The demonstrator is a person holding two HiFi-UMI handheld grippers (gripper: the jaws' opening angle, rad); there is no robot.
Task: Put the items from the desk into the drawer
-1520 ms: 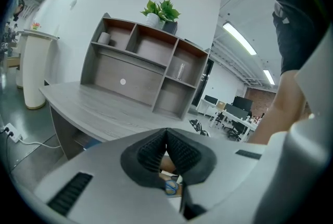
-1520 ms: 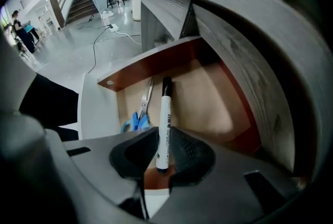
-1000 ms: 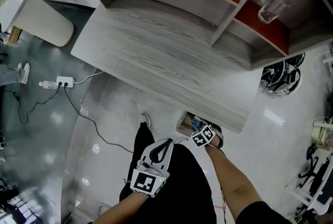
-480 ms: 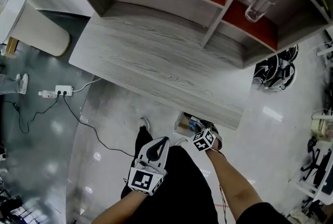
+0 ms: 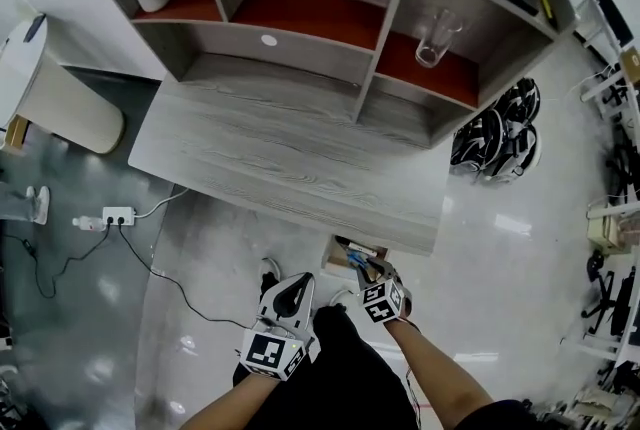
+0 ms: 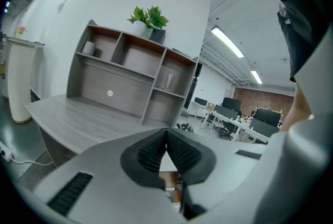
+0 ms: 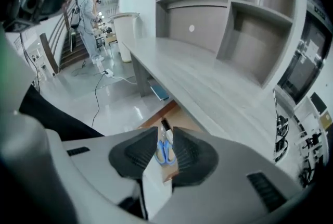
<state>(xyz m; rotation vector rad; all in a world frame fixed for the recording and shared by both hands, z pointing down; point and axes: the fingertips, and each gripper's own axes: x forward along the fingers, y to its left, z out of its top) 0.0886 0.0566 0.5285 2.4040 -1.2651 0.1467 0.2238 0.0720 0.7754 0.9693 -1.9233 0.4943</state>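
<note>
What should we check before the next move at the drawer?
1. Drawer open: ok.
2. Desk top has nothing left on it: ok.
3. Blue-handled scissors lie inside the drawer: ok.
4. Left hand-held gripper shut, with nothing in it: ok.
5. Right hand-held gripper over the drawer: ok.
6. Right jaws stand slightly apart with a white piece between them. Gripped or loose: cannot tell.

Head camera overhead; others toward desk (image 5: pixel 290 158).
</note>
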